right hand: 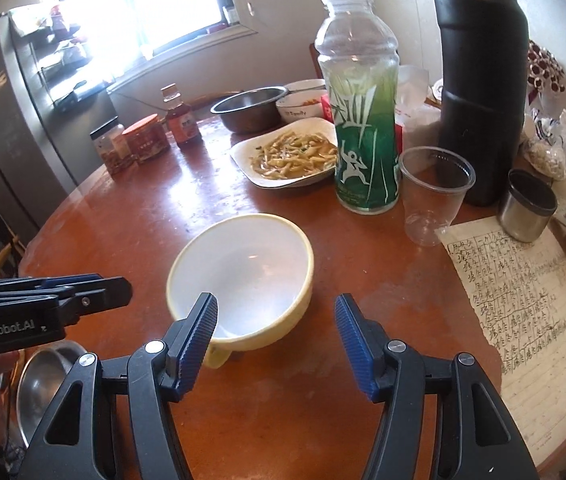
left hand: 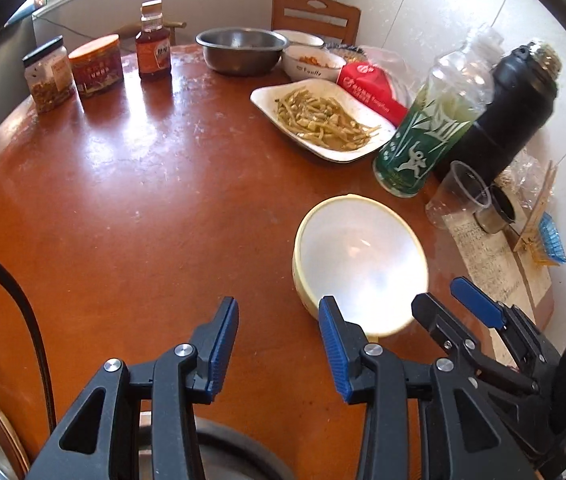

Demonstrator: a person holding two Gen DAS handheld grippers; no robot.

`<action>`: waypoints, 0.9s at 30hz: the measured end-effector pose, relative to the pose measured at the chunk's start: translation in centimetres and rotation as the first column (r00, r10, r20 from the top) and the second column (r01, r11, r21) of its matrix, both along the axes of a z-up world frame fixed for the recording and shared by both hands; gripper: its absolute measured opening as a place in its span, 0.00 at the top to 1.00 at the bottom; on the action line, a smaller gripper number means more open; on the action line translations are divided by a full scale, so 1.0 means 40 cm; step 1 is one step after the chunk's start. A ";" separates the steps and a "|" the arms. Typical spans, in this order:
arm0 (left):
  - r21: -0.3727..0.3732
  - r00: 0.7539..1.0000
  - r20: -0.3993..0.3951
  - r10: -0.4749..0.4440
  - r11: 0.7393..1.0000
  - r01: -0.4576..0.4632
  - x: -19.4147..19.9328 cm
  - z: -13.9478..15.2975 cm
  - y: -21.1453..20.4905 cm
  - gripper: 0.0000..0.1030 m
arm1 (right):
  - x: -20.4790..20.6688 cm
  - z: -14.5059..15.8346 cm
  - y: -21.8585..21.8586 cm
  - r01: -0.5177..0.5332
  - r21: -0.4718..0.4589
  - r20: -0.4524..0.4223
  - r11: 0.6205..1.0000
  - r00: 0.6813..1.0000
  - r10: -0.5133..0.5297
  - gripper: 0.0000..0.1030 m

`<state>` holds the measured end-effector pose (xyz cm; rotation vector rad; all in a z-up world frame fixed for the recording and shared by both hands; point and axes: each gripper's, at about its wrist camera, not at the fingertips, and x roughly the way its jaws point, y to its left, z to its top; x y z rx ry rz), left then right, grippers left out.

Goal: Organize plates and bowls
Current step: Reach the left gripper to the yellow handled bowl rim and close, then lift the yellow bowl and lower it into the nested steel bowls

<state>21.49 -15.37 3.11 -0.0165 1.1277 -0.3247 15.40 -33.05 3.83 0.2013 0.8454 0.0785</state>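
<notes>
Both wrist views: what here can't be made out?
- Yellow bowl, right wrist view: near rim hidden behind a right gripper finger.
- Metal dish, right wrist view: cut off by the left gripper body.
- Handwritten paper: writing too small to read.
- White bowl, left wrist view: contents unclear.

In the right wrist view, the green-labelled bottle (right hand: 363, 120) hides the right corner of the white plate (right hand: 283, 156) of food. A steel dish (right hand: 43, 384) below the table's near-left edge is partly cut off by gripper parts. The handwritten sheet (right hand: 523, 300) runs off the table's right edge, its characters too small to read.
</notes>
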 end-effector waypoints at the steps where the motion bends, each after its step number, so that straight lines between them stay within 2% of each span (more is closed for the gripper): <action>1: 0.004 1.000 0.000 0.001 1.000 -0.001 0.011 -0.009 -0.008 0.60 | 0.006 -0.008 -0.005 0.004 0.002 -0.008 1.000 1.000 -0.004 0.39; 4: 0.032 1.000 -0.007 0.004 0.999 -0.004 0.032 -0.031 -0.028 0.60 | 0.021 -0.030 -0.016 0.005 0.019 -0.028 1.000 1.000 -0.004 0.47; 10: 0.022 0.999 -0.042 -0.021 1.000 0.022 0.058 -0.066 -0.057 0.60 | 0.042 -0.060 -0.017 -0.013 0.050 -0.058 0.999 0.998 0.016 0.59; 11: 0.011 0.998 -0.052 -0.028 1.000 0.028 0.060 -0.070 -0.060 0.61 | 0.044 -0.060 -0.012 -0.019 0.053 -0.058 0.998 0.998 0.022 0.62; 12: -0.006 0.997 -0.063 -0.035 0.999 0.035 0.062 -0.075 -0.062 0.66 | 0.047 -0.061 -0.008 -0.028 0.058 -0.059 0.998 0.998 0.031 0.64; 14: -0.023 0.996 -0.078 -0.054 0.998 0.052 0.060 -0.079 -0.069 0.77 | 0.051 -0.060 0.000 -0.028 0.044 -0.056 0.999 0.998 0.031 0.66; 21: -0.022 0.996 -0.074 -0.045 0.999 0.044 0.047 -0.073 -0.063 0.77 | 0.055 -0.046 0.016 -0.023 0.029 -0.059 0.999 0.998 0.025 0.69; 27: -0.062 0.999 -0.030 -0.027 0.998 0.025 0.016 -0.010 -0.008 0.77 | 0.043 0.006 0.047 -0.046 0.015 -0.017 0.999 0.999 0.047 0.69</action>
